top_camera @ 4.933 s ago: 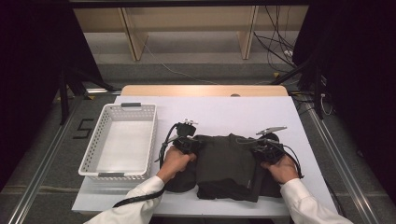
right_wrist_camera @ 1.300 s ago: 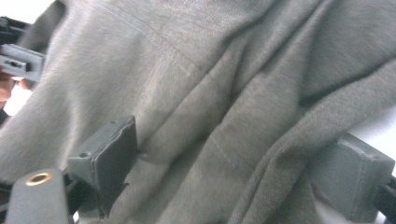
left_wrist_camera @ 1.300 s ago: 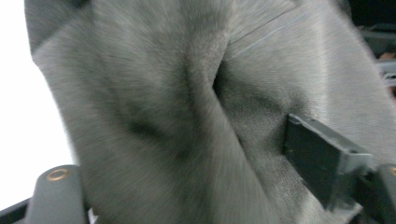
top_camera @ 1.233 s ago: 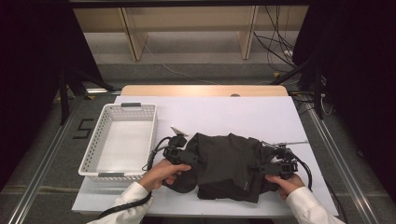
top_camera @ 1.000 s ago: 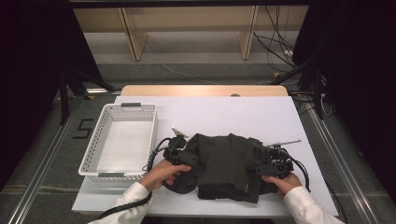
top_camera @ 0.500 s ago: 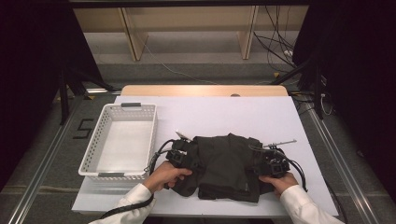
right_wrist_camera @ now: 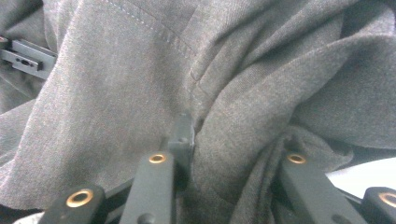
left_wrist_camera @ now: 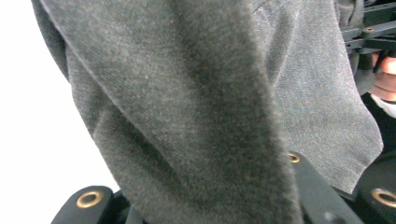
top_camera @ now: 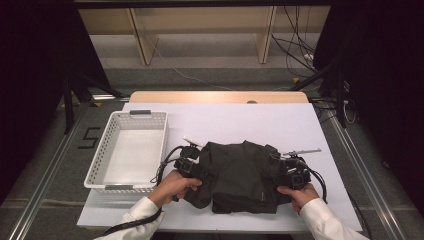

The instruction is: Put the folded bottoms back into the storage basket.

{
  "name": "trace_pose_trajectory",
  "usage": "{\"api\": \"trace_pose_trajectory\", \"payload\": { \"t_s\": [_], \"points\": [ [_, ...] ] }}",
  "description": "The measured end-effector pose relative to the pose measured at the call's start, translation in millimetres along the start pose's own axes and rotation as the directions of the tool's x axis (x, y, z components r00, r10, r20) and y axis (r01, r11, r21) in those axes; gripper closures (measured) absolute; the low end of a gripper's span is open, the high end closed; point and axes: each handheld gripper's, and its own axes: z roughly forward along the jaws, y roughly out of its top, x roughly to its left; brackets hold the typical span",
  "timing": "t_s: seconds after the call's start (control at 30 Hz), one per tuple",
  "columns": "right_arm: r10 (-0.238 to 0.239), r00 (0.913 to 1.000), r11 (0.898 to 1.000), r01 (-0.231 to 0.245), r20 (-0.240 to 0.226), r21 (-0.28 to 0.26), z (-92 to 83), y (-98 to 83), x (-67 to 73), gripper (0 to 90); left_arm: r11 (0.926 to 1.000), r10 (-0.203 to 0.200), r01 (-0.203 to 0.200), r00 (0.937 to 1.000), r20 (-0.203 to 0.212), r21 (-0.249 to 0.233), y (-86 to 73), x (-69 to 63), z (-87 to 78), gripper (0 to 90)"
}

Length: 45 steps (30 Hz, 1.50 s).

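A dark grey garment (top_camera: 240, 175) lies crumpled on the white table (top_camera: 250, 120), toward its front edge. My left gripper (top_camera: 192, 167) is at the garment's left edge. Its jaws have just been closing, and a thick fold of the cloth (left_wrist_camera: 210, 93) lies between them and drapes over them. My right gripper (top_camera: 286, 172) is at the right edge. Its jaws have also just been closing, and they pinch a bunched fold of the fabric (right_wrist_camera: 224, 135). In the left gripper view, the right gripper (left_wrist_camera: 369, 32) shows at the upper right.
A white perforated basket (top_camera: 161, 145) stands empty on the left of the table, close to my left gripper. Bare table stretches behind the garment. Wooden frame legs (top_camera: 265, 35) and cables (top_camera: 300, 45) are on the floor beyond the far edge.
Both grippers have closed on the garment's side edges. The cloth has bunched narrower between them, and the left gripper has risen slightly with its fold.
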Motion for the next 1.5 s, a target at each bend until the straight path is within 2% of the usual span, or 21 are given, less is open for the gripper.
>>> {"api": "trace_pose_trajectory", "payload": {
  "t_s": [0.17,0.43,0.7,1.1,1.37,1.5],
  "points": [
    [-0.022,0.9996,0.999,0.021,-0.019,-0.05,-9.9,8.3,9.2,69.7,0.9991,0.036,-0.036,0.9994,-0.004,-0.024,4.9,-6.4,-17.3,71.8],
    [-0.054,0.9976,0.994,0.05,-0.043,-0.095,-17.9,24.4,23.6,69.7,0.9958,0.06,-0.06,0.9981,-0.013,-0.069,10.3,-11.3,-44.2,71.6],
    [-0.089,0.9945,0.99,0.082,-0.056,-0.112,-14.3,44.6,42.6,69.7,0.9921,0.056,-0.059,0.9979,-0.034,-0.11,12.5,-6.8,-72.2,71.6],
    [-0.135,0.988,0.983,0.125,-0.074,-0.133,-7.3,79.0,73.1,69.6,0.9886,0.042,-0.052,0.9968,-0.067,-0.142,22.6,2.5,-115.9,71.4],
    [-0.162,0.9808,0.978,0.145,-0.109,-0.149,-3.9,103.9,94.1,69.6,0.986,0.028,-0.042,0.9958,-0.087,-0.161,27.8,6.4,-150.8,71.4],
    [-0.176,0.9767,0.975,0.156,-0.123,-0.16,-0.1,117.7,108.5,69.6,0.9831,0.033,-0.051,0.9942,-0.103,-0.176,30.0,9.1,-172.1,71.4]
  ]
}}
